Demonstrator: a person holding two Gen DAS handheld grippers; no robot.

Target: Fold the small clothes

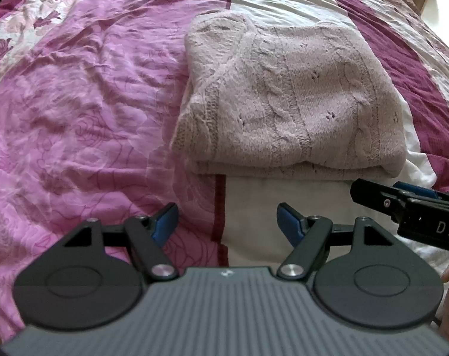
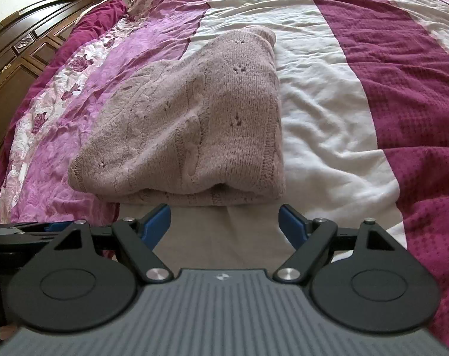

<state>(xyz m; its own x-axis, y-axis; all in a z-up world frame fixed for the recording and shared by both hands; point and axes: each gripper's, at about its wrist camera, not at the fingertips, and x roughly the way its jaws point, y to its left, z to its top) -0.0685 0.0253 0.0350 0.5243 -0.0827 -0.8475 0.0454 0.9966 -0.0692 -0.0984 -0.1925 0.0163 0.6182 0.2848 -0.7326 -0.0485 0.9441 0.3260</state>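
A pale pink cable-knit sweater lies folded in a thick rectangle on the bed; it also shows in the right wrist view. My left gripper is open and empty, just short of the sweater's near folded edge and a little to its left. My right gripper is open and empty, directly in front of that same edge. The right gripper's body shows at the right edge of the left wrist view, and the left gripper's body at the left edge of the right wrist view.
The bedspread has pink floral, white and dark magenta bands, all wrinkled. A dark wooden headboard stands at the far left in the right wrist view.
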